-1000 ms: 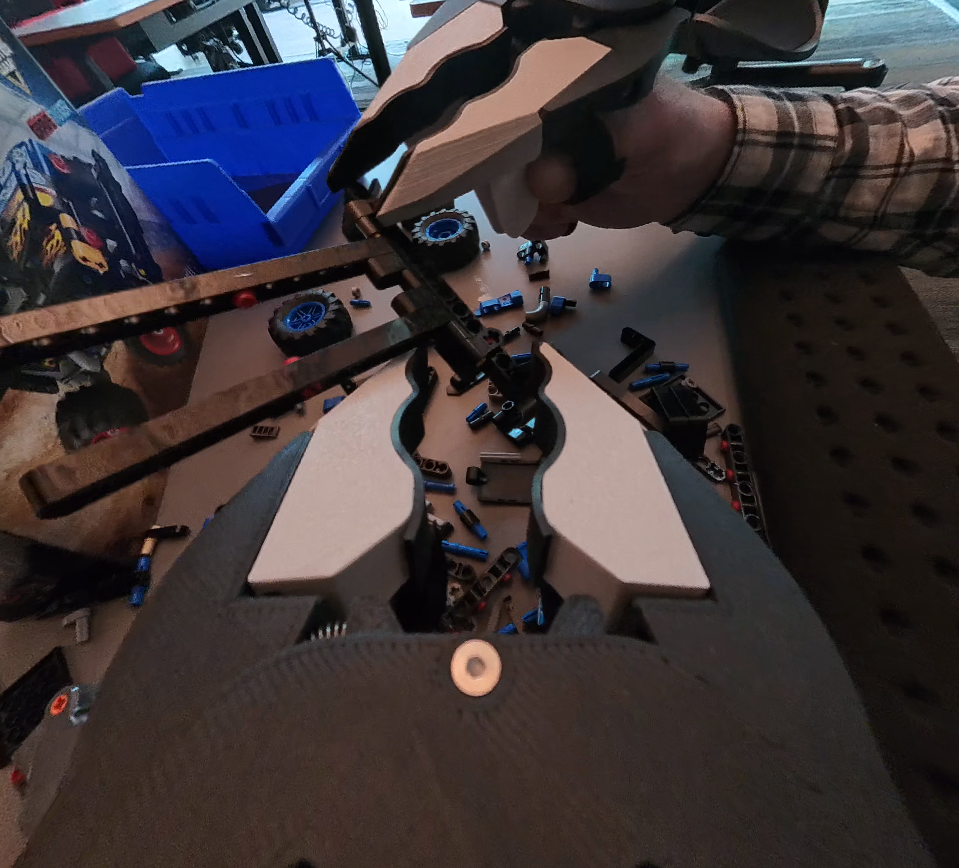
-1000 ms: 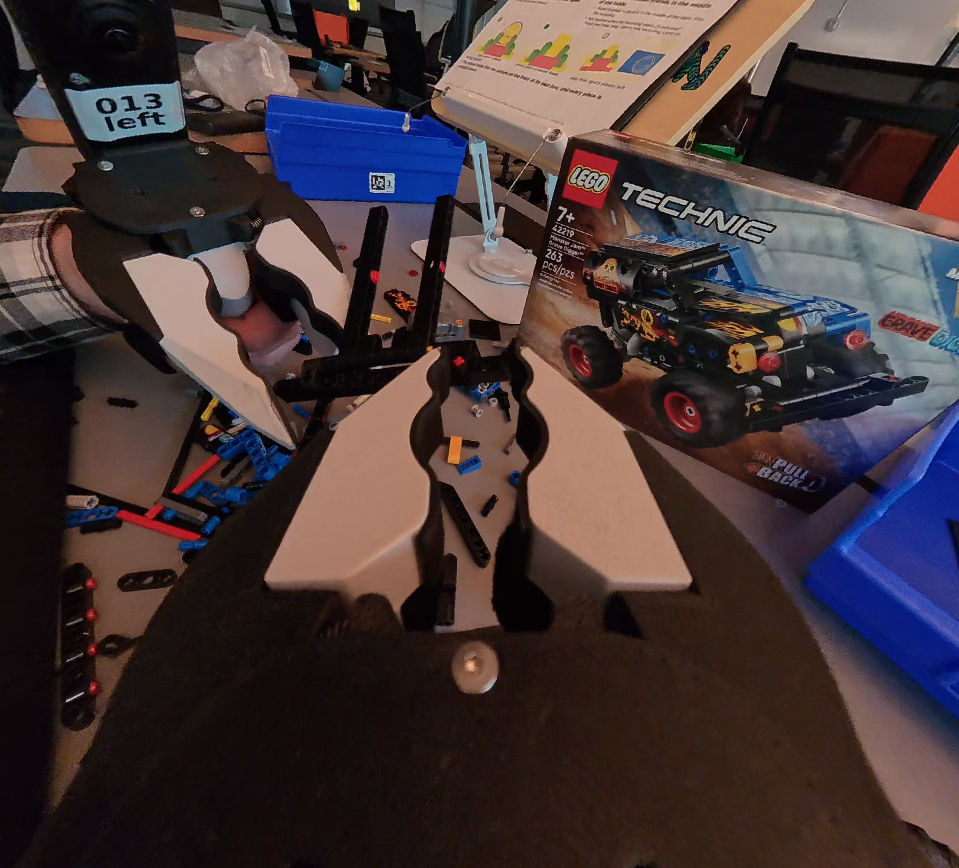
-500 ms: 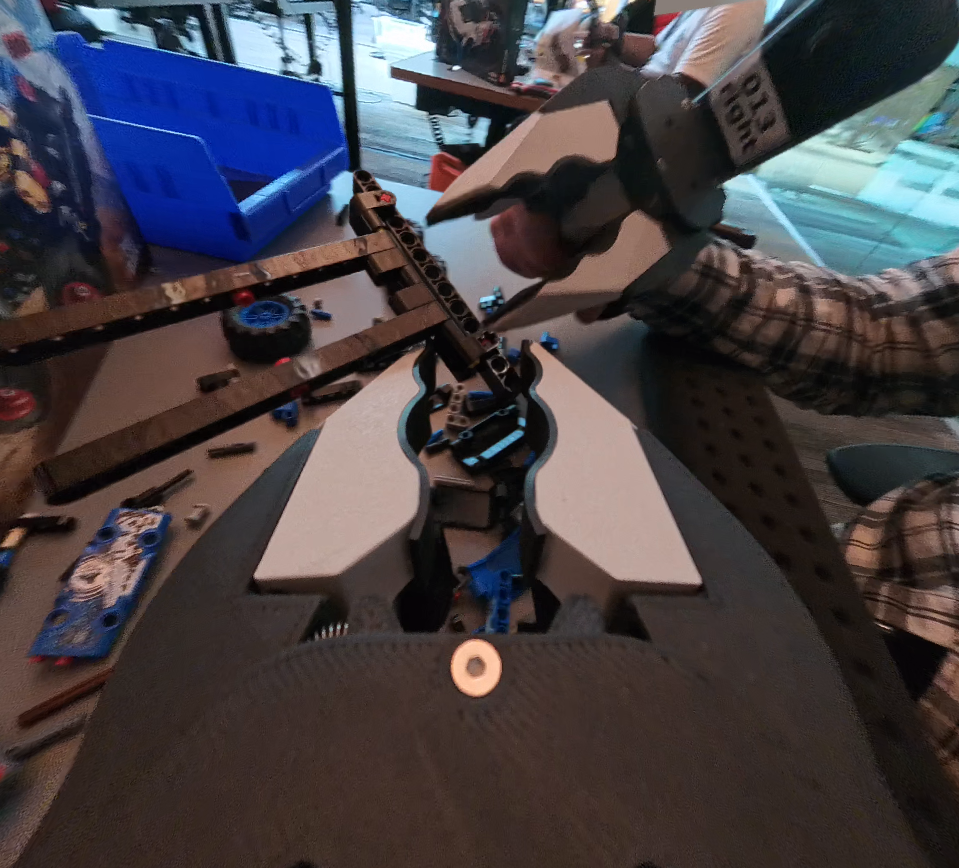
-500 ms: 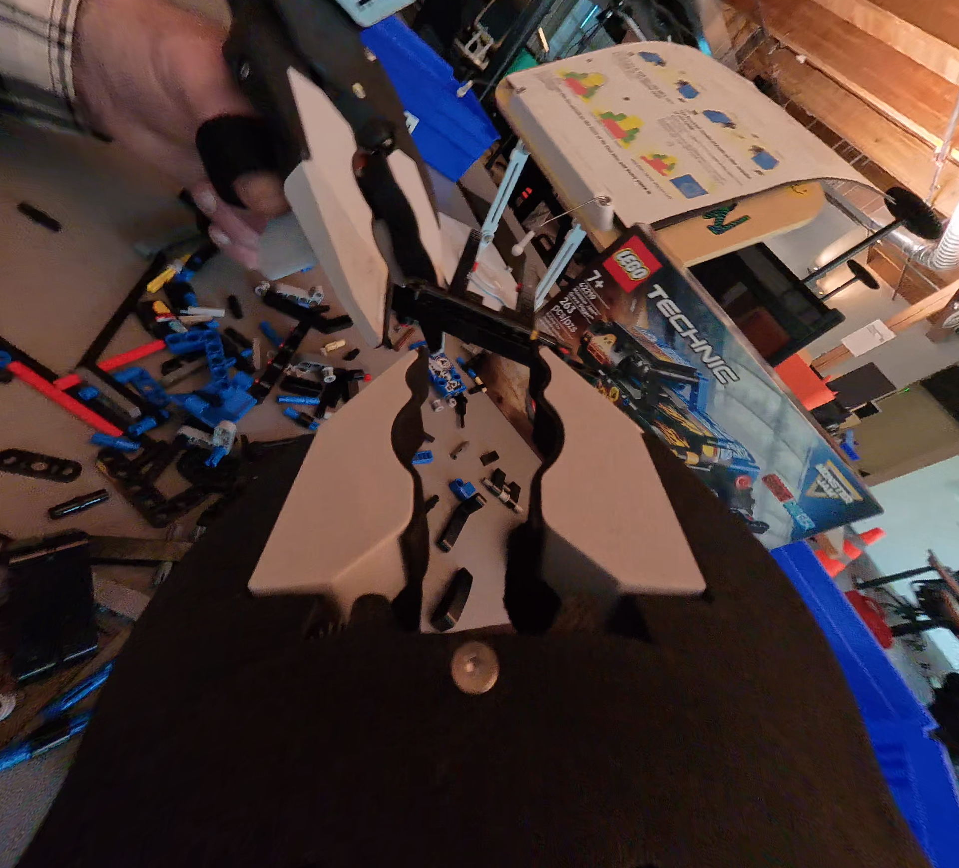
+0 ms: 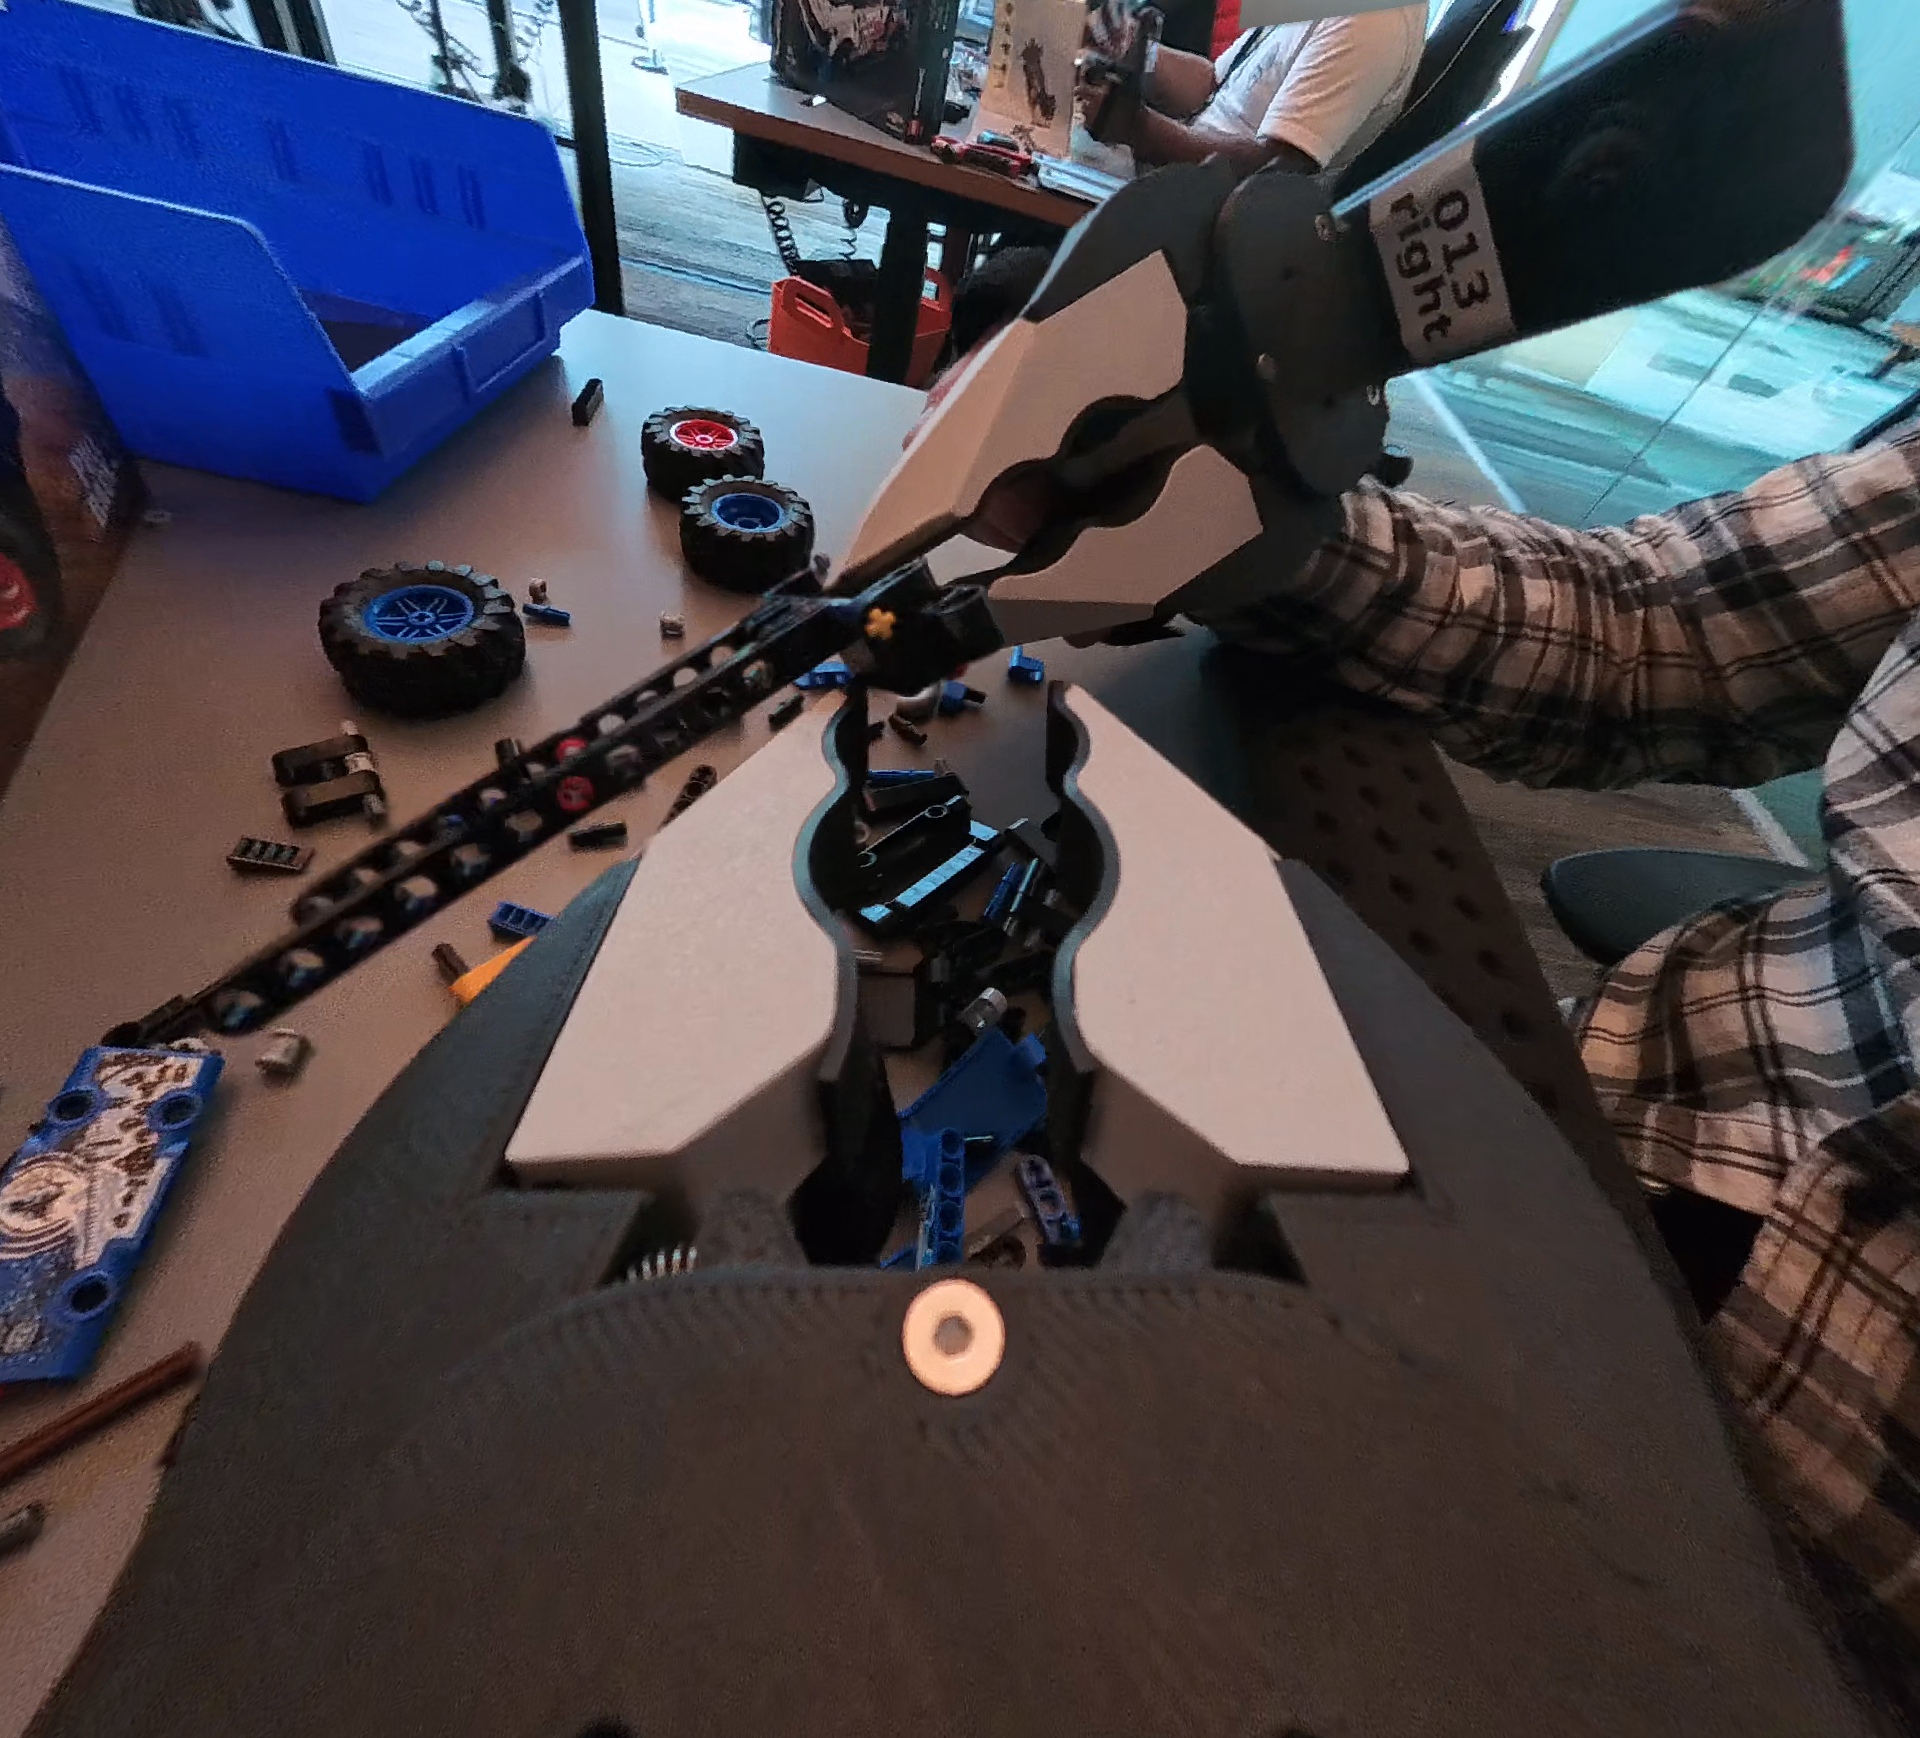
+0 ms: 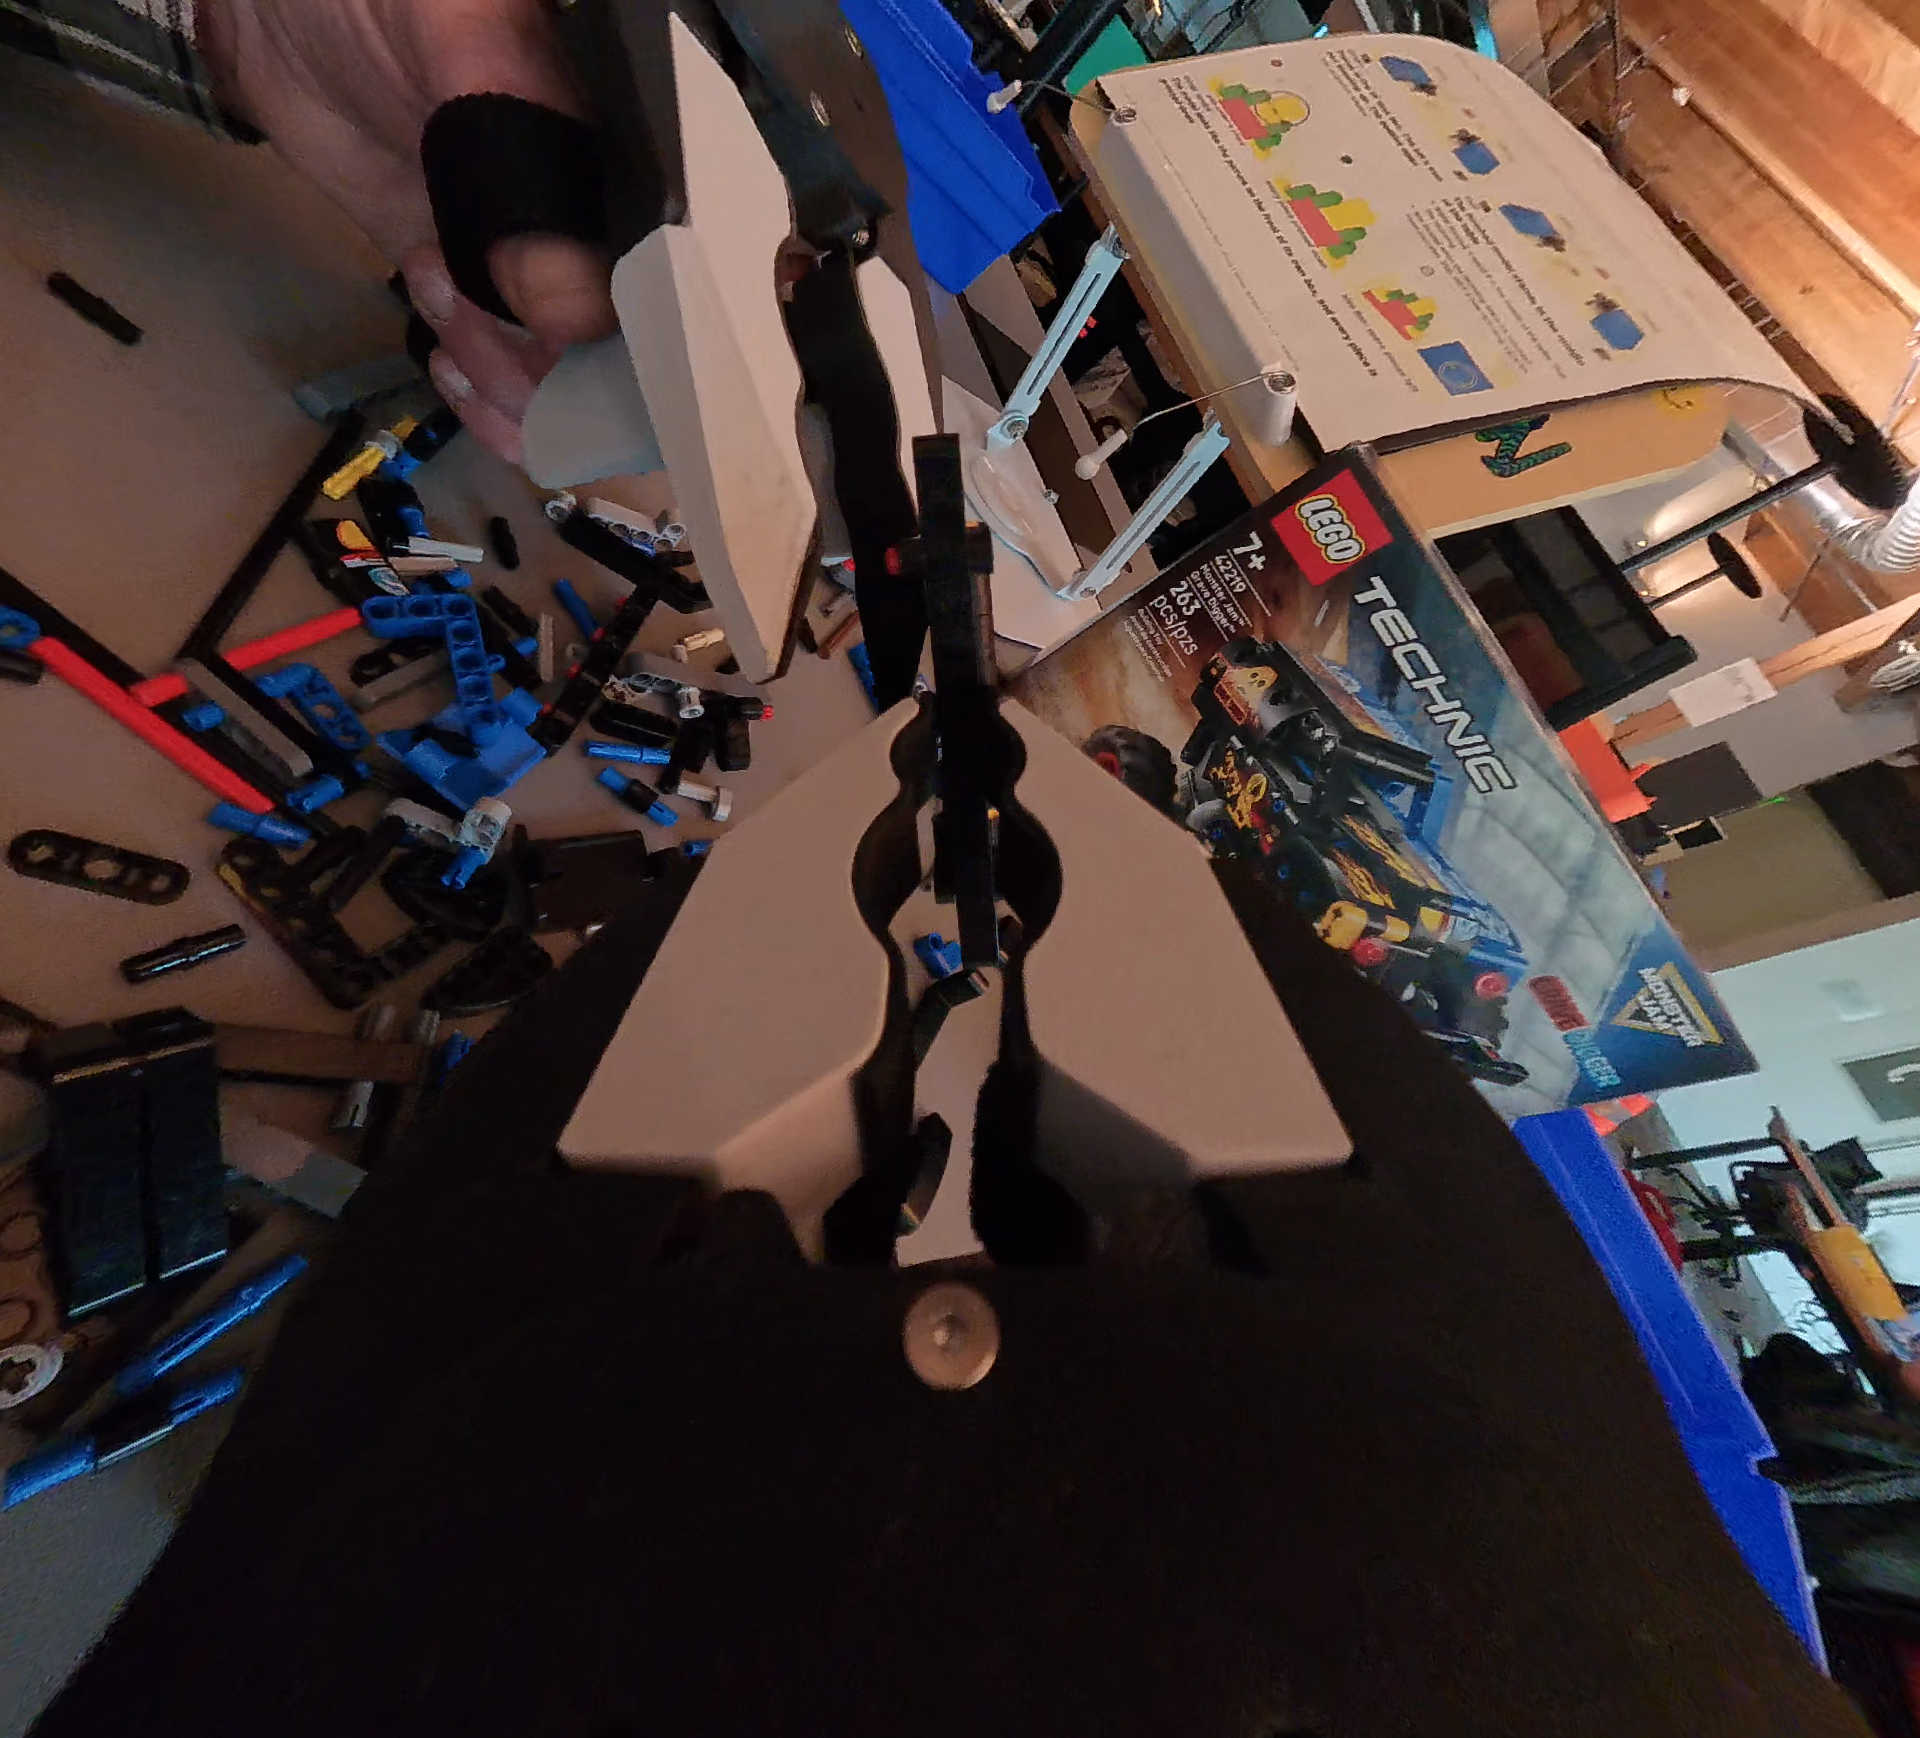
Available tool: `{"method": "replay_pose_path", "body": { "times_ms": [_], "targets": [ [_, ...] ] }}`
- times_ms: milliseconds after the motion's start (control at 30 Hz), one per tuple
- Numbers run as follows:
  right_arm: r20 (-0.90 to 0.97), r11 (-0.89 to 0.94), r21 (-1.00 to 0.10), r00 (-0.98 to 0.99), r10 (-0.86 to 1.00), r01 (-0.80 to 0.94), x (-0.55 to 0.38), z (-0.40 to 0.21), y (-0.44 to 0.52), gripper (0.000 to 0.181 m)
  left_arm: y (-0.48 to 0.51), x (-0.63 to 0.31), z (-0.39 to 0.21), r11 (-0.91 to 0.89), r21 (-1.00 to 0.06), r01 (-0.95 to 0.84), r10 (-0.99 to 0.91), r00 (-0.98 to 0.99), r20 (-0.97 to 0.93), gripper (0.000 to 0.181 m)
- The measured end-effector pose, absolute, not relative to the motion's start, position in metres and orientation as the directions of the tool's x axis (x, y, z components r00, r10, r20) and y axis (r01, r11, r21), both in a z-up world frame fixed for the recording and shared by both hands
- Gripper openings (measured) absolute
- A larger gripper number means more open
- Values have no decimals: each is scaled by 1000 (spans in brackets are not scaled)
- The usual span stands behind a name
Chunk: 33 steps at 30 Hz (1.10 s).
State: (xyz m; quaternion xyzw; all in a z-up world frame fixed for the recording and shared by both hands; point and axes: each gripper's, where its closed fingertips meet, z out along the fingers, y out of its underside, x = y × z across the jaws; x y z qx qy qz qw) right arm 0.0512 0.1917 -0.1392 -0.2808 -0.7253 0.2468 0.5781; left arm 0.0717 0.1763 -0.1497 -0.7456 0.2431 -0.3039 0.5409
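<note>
Right claw (image 6: 961, 722) pinches the near end of a black studded toy-brick frame (image 6: 958, 701), its two pale fingers (image 6: 1132, 940) narrowed onto the beam, which runs straight ahead from the tips. From the left wrist view that same claw (image 5: 935, 608) comes in from the upper right, clamped on the frame's block end where a small yellow cross-pin shows, and the long holed beams (image 5: 499, 805) slope away to the lower left, down to the counter (image 5: 644, 358).

Left claw (image 5: 951, 712) stands parted and holds nothing; its tips sit just below the gripped end of the frame, whether touching it I cannot tell. Between its fingers (image 5: 717, 940) lies a heap of loose black and blue brick pieces (image 5: 935, 867).

Left of this claw rest three toy wheels: a large one with a blue hub (image 5: 421, 634), a smaller blue-hubbed one (image 5: 746, 530) and a red-hubbed one (image 5: 701, 447). Farther left stands a blue storage bin (image 5: 312, 286). A printed blue panel piece (image 5: 94, 1200) lies near the lower left.

Right of the right claw stands the toy truck's box (image 6: 1382, 815), with an instruction sheet on a stand (image 6: 1403, 223) above it.
</note>
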Motion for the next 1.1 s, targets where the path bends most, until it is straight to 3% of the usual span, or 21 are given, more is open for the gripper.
{"method": "replay_pose_path", "body": {
  "times_ms": [267,500,833,1100],
  "targets": [
    [621,643,-754,-170,765,135,51,-138,199,5,181,64,-156,-242,-958,-156,-652,757,42,29],
    [518,542,-831,-177,837,129,53,-134,205,5,187,54,-154,-143,-928,-343,-566,798,-208,27],
    [407,443,-889,-244,880,114,55,-135,201,6,183,35,-113,26,-944,-329,-442,843,-306,37],
    [419,466,-881,-320,850,85,55,-140,185,6,187,42,-144,-57,-863,-502,-466,778,-422,6]
  ]
}}
